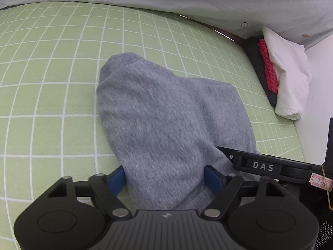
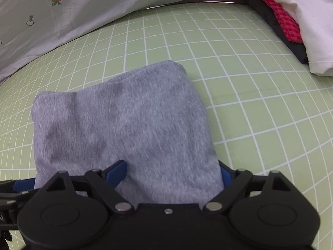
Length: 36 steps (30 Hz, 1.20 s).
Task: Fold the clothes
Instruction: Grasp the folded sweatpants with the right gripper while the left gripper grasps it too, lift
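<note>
A grey knit garment (image 1: 158, 108) lies folded into a thick bundle on the green grid bedsheet (image 1: 52, 73). Its near end bunches narrow between the blue fingers (image 1: 116, 179) of my left gripper (image 1: 164, 173), which is shut on it. My right gripper (image 2: 172, 170) is shut on the same garment (image 2: 124, 120) just to the right, and its right finger is mostly hidden by cloth. The right gripper's black body marked DAS (image 1: 262, 166) shows beside the left one. The left gripper (image 2: 18, 184) sits at the right view's left edge. The cloth looks slightly blurred in the right wrist view.
A stack of folded clothes stands at the bed's far right: white (image 1: 287, 73), red checked (image 1: 268, 66) and black (image 1: 256, 58). A pale quilt (image 2: 52, 20) with a carrot print runs along the far side. Bare sheet (image 2: 249, 83) lies between garment and stack.
</note>
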### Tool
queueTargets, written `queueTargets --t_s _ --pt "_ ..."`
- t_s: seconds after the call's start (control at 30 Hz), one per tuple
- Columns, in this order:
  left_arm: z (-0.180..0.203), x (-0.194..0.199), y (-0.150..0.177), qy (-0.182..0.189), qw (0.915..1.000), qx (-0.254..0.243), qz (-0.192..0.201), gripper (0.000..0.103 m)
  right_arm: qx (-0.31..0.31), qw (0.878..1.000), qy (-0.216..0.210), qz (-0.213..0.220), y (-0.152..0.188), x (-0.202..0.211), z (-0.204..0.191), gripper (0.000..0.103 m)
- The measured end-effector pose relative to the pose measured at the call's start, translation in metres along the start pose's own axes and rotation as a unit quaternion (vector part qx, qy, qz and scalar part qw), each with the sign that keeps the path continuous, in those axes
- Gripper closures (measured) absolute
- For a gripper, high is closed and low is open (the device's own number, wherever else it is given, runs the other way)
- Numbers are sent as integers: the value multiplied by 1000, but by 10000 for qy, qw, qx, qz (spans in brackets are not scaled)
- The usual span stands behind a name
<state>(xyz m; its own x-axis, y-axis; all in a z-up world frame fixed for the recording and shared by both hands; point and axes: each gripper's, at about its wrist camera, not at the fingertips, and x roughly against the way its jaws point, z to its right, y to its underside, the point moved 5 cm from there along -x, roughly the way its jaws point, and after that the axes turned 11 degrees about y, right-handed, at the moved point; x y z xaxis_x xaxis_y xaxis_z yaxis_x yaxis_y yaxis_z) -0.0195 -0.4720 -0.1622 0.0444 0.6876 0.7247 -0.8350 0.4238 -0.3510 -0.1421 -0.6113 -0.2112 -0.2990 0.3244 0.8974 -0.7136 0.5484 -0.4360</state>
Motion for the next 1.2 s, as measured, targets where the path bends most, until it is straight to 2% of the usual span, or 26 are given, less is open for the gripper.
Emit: queueTargets --t_s 0.03,0.1,0.17,0.2,0.4,0.5,0.63,0.87,1.03,1.2 --pt "1 -2 -1 52 10000 -7 -40 40 50 10000 -24 -3 0 2 -3 31" --pt "3 -5 -3 147 9998 -44 -106 49 184 9997 -157 -24 1 7 -9 56" --pt "8 -5 -3 232 9996 -114 -109 53 197 9995 -246 -75 1 10 -12 68" --pt "13 -4 -3 277 9995 -142 -78 55 204 9995 -221 -71 1 12 -14 70" --pt "42 5 -2 547 9980 -307 107 63 -61 9982 -441 401 0 46 -12 76" --pt "59 8 2 664 9968 -385 199 63 -351 9959 -570 609 -2 65 5 76" --pt "94 9 9 674 9957 -512 372 63 -426 9934 -606 881 -5 87 35 76" --pt "187 -13 -1 515 9920 -825 806 63 -543 9854 -862 1363 -37 111 120 76" --pt "259 -51 -31 577 9862 -1078 1116 63 -570 9780 -892 1797 -81 120 197 76" --pt "329 -102 -78 806 9793 -1323 1303 63 -580 9700 -643 2269 -136 122 274 76"
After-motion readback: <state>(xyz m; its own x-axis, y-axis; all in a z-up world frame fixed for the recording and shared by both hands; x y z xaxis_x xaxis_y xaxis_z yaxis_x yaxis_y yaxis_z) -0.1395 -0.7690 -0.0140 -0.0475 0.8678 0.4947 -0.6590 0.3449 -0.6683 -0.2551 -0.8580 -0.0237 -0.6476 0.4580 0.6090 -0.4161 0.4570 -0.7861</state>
